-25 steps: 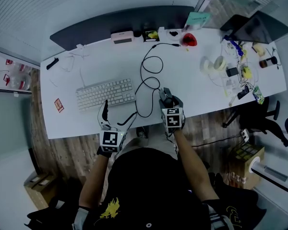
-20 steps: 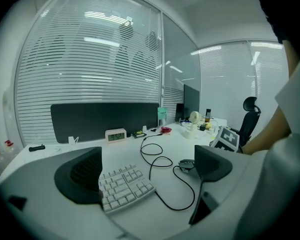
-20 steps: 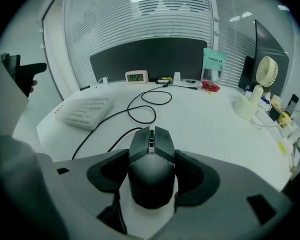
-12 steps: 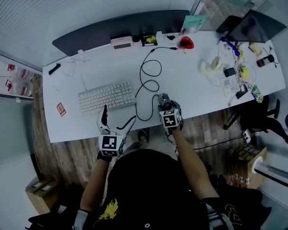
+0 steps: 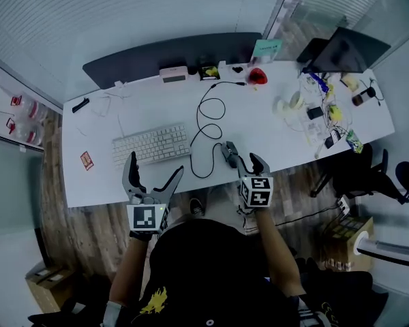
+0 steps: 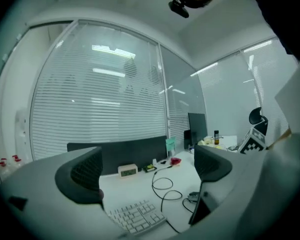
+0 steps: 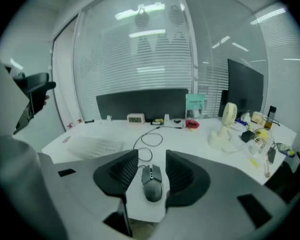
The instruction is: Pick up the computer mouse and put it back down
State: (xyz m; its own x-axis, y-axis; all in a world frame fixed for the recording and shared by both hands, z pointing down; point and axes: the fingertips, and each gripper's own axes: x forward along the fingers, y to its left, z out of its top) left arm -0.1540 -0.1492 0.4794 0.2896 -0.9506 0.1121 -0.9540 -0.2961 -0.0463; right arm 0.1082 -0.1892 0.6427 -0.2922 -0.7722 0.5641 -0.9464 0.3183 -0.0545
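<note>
The dark grey computer mouse lies on the white table near its front edge, and its black cable loops away toward the back. My right gripper hovers above and just short of it. In the right gripper view the mouse shows between the jaws of the right gripper with a gap on each side. Those jaws are closing and the pads touch nothing. My left gripper is raised off the front edge, open wide and empty; in its own view the left gripper frames the desk.
A white keyboard lies left of the cable. Along the back stand a dark divider panel, a small clock and a red object. The right end holds a fan, cluttered small items and a monitor.
Both grippers have risen and drawn back from the table toward the person. The mouse stays on the table, now lying below and ahead of the right jaws.
</note>
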